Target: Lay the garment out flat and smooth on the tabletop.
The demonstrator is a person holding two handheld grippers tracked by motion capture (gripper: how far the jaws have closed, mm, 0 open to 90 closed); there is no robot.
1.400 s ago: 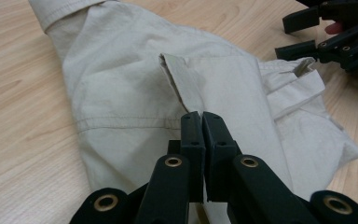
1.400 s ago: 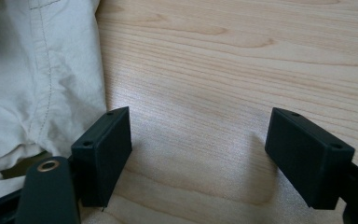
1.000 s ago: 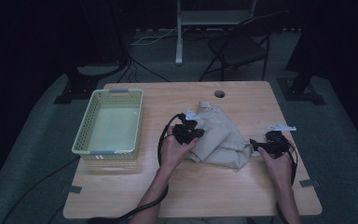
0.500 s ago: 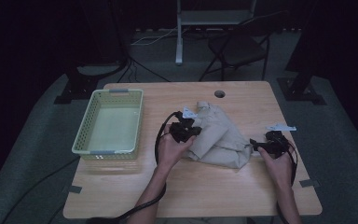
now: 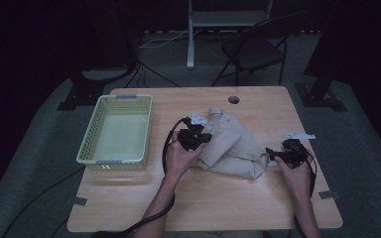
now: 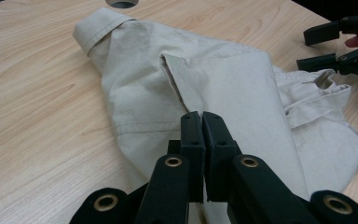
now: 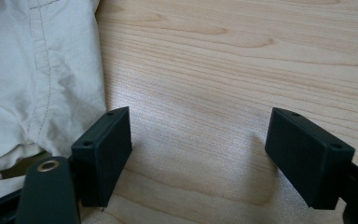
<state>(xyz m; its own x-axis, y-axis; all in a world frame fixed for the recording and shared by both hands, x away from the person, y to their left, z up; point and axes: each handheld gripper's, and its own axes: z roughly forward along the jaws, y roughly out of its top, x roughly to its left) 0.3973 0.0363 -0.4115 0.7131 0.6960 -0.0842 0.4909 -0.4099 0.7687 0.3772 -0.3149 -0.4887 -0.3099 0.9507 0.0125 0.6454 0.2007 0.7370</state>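
On the wooden table (image 5: pixel 218 198), a crumpled beige garment (image 5: pixel 233 144) lay near the middle, to the right of the green basket (image 5: pixel 116 130). My left gripper (image 6: pixel 200 122) sat over the garment's near-left part, its jaws pressed together; whether cloth was caught between them I could not tell. My right gripper (image 7: pixel 198 154) rested on bare wood at the garment's right edge, jaws spread wide, grasping nothing.
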